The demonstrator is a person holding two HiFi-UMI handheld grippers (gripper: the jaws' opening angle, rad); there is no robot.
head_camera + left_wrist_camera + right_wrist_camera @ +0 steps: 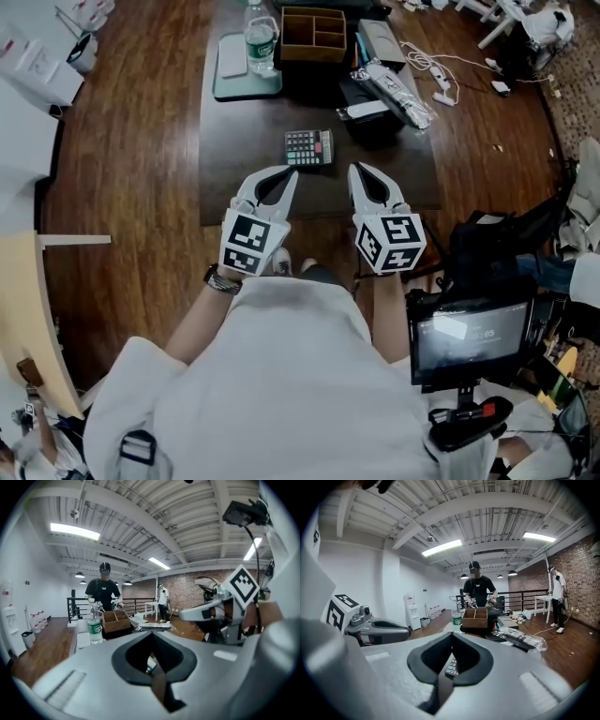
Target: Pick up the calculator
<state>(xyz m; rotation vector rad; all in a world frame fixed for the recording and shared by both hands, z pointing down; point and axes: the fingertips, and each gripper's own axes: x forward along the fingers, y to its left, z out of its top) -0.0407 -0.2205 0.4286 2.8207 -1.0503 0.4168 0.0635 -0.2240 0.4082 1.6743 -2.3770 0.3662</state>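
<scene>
Head view: the calculator (309, 147) lay flat, keys up, on the dark counter (253, 131), toward its near edge and about midway across. A water bottle (262, 39) and a wooden compartment box (313, 33) stood well apart from it at the far end. The left tool (283, 178) and the right tool (360, 175) were held side by side over the near edge, both pointing at the calculator but short of it. Neither touched it. It sat just beyond and between their tips.

Left gripper view: the left tool's jaws were closed, tips together, with nothing gripped. A sliver of the calculator (151, 663) showed through the dark opening behind the tips, beyond the tool. The right tool appeared alongside at the right.

Right gripper view: the right tool's jaws were likewise closed and empty. Several rows of calculator keys (452, 666) showed through its opening, again beyond the tips and not between them.

By my reading this was the approach step, with the pick-up not yet begun. The next move would call for one tool to open its jaws wide enough for the calculator's body. It would then need to come forward and down onto an edge or across its width, and close firmly before lifting. A thin, flat thing lying flush on the counter leaves little to catch, so the jaws would likely have to come in low.
</scene>
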